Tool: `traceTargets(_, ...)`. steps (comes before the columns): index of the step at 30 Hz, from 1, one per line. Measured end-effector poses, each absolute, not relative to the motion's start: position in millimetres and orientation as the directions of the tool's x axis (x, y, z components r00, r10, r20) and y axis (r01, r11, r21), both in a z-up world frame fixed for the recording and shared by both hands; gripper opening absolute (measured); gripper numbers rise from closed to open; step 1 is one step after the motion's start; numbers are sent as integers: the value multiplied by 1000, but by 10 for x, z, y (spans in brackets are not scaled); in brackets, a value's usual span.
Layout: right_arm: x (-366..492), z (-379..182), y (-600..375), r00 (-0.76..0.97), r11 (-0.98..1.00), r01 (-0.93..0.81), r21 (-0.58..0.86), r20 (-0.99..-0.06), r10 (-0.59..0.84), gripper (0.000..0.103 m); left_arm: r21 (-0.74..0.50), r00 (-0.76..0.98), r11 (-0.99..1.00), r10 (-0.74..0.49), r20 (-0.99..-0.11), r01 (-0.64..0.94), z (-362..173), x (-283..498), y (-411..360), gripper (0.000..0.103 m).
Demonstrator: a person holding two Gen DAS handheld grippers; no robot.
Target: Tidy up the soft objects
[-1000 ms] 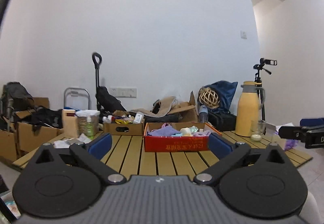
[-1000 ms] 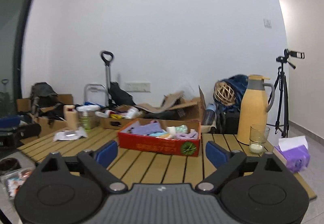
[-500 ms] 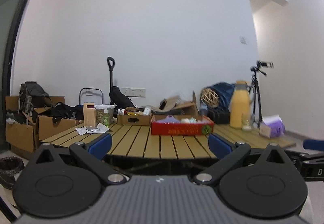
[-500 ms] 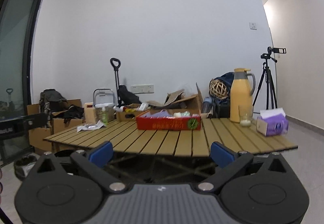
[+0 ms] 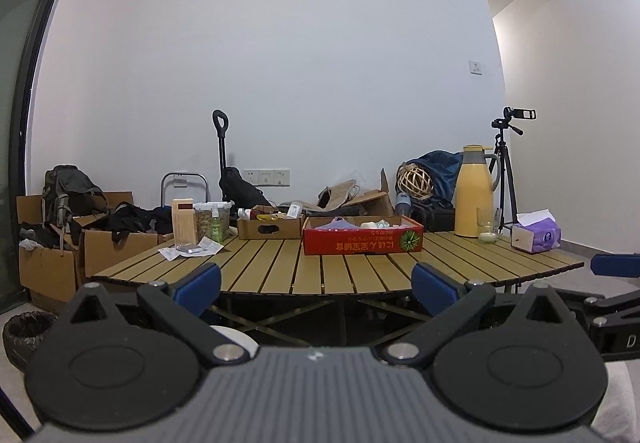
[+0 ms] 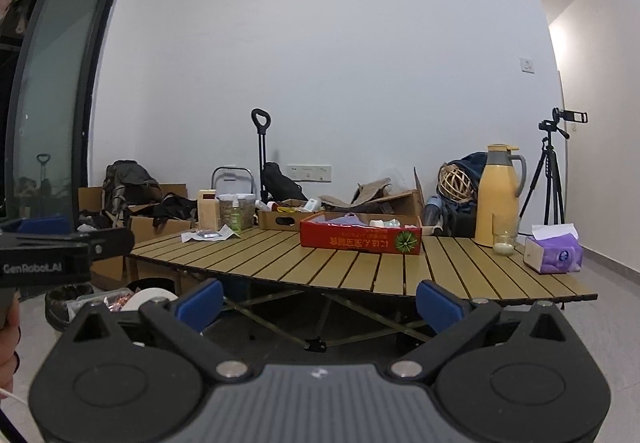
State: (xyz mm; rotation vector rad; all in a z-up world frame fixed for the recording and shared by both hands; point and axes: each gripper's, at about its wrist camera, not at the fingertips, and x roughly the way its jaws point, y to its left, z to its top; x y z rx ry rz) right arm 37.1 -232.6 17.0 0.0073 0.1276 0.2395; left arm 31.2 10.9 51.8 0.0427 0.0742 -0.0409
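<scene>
A red cardboard box (image 5: pixel 362 239) (image 6: pixel 360 239) stands on the slatted wooden table (image 5: pixel 280 267) (image 6: pixel 340 267). Soft items in purple, white and pale green (image 5: pixel 352 223) (image 6: pixel 362 221) show above its rim. My left gripper (image 5: pixel 316 289) is open with nothing between its blue pads and hangs well short of the table's near edge. My right gripper (image 6: pixel 318 299) is open and empty too, also back from the table. The right gripper's side shows at the right edge of the left wrist view, and the left gripper at the left edge of the right wrist view.
A yellow thermos (image 5: pixel 474 193), a glass (image 5: pixel 487 230) and a purple tissue pack (image 5: pixel 536 237) stand at the table's right. A brown box (image 5: pixel 269 227), jars (image 5: pixel 210 225) and papers (image 5: pixel 192 249) sit at left. Cardboard boxes (image 5: pixel 52 263), a bin (image 5: pixel 24 335) and a tripod (image 5: pixel 506 171) stand around.
Both grippers have pulled back from over the table. The red box now looks smaller and farther, and the table's front edge and legs have come into view.
</scene>
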Motion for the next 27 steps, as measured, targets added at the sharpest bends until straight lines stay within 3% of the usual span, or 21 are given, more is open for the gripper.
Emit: traceTargets(27,445,169,-2326,962,970,-239,31,-125,241,103,63,995,995,-69,-79,74,507,353,80,103)
